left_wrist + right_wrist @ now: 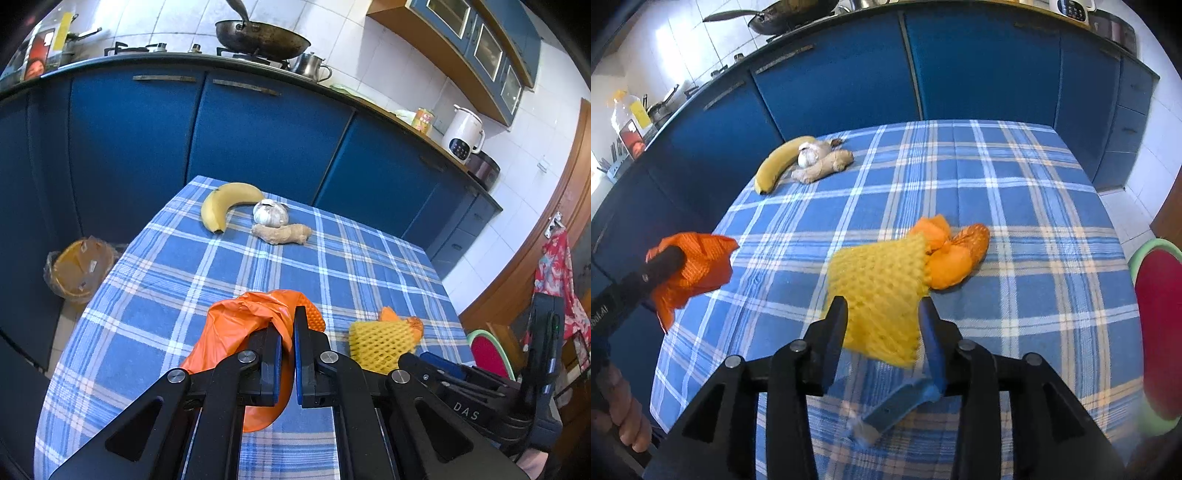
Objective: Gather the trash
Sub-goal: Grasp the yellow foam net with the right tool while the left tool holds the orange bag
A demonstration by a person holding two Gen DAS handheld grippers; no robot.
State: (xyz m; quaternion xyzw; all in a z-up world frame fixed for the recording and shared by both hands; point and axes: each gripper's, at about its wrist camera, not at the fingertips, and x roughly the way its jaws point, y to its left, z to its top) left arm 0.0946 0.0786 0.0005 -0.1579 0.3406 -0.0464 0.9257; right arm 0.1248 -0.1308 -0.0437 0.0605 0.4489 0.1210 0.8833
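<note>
Left hand-held gripper [287,332] pinches orange bag [236,325]; right hand-held gripper [882,317] straddles yellow foam net [879,284], seemingly unclamped.

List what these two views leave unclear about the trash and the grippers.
- Foam net, right wrist view: near edge blurred, so pad contact by the right gripper is unclear.
- Orange bag, left wrist view: lower part hidden behind the left gripper.
- Trash bin, left wrist view: contents unreadable, the table edge hides part.
</note>
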